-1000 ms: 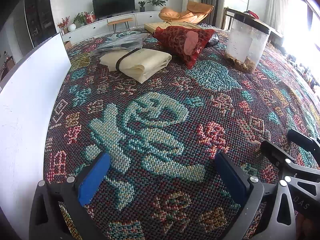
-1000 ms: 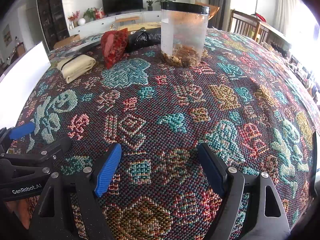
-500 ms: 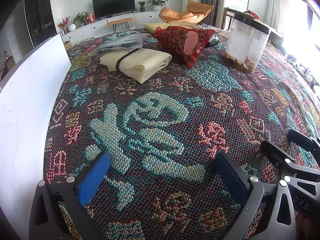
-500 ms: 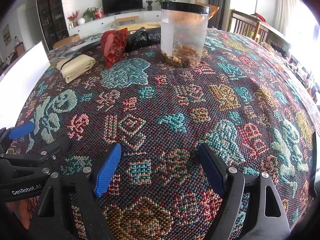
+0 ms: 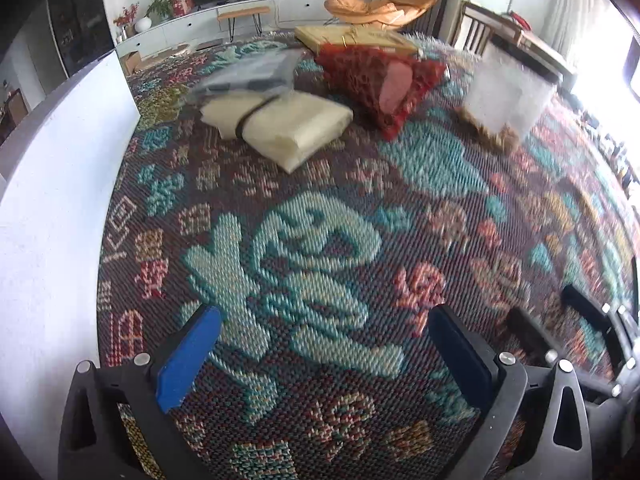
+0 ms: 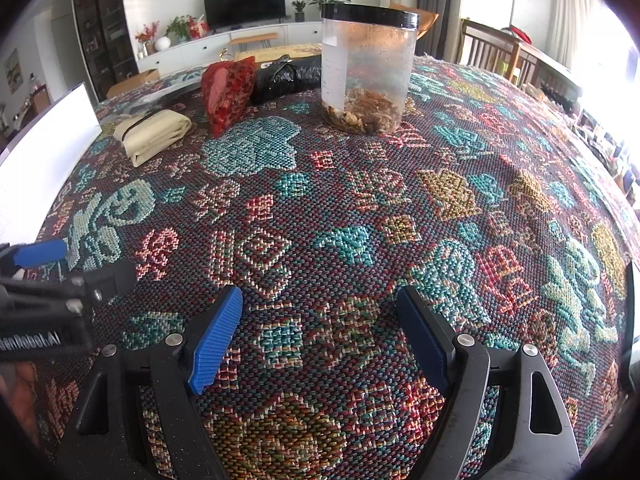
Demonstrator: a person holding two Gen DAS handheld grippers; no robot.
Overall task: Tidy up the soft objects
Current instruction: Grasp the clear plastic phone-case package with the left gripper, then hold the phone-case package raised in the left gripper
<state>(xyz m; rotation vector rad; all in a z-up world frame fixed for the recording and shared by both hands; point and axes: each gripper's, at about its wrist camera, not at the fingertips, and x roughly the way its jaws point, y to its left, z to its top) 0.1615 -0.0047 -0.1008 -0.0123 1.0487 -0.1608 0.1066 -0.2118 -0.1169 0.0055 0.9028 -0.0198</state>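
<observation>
A folded cream cloth bundle (image 5: 280, 126) with a dark strap lies at the far side of the patterned tablecloth (image 5: 320, 240); it also shows as the cream bundle (image 6: 154, 134) in the right wrist view. Beside it leans a red mesh pouch (image 5: 380, 80), seen again as the red pouch (image 6: 228, 94). A black bag (image 6: 286, 78) lies behind the pouch. My left gripper (image 5: 320, 352) is open and empty, low over the cloth near the front edge. My right gripper (image 6: 320, 336) is open too, with nothing between its blue pads.
A clear jar (image 6: 368, 68) with a black lid and dried bits inside stands at the back. A white board (image 5: 52, 208) stands along the left edge. A grey plastic bag (image 5: 248, 74) and a flat yellow box (image 5: 352, 36) lie beyond the bundle.
The left wrist view has shifted slightly and blurred, so the left gripper is moving. The right gripper has barely moved. Both stay open.
</observation>
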